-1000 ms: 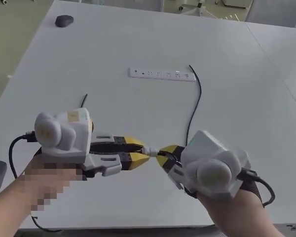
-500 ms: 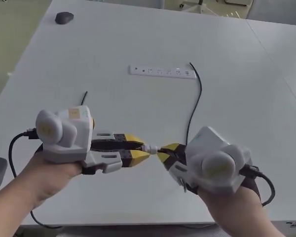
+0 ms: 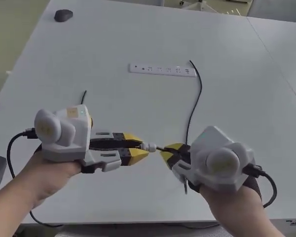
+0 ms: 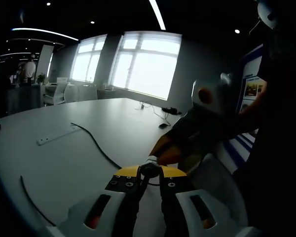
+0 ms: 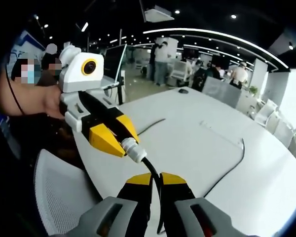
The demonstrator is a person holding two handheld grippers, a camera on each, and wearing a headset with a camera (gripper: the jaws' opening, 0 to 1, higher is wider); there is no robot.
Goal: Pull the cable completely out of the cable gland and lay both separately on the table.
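Above the table's [image 3: 113, 39] 6 o'clock edge, the left gripper [image 3: 136, 149] is closed on the white cable gland [image 3: 149, 146]. At its 3 o'clock the right gripper [image 3: 170, 153] clamps the black cable [image 3: 199, 94], which trails toward 12 o'clock.

From above and just behind the hands, the head camera looks steeply down on the white counter [image 3: 227, 44], while the cameras on the left gripper [image 3: 144, 150] and right gripper [image 3: 164, 152] face each other closely, low over it, all sharing the cable gland [image 3: 149, 146].
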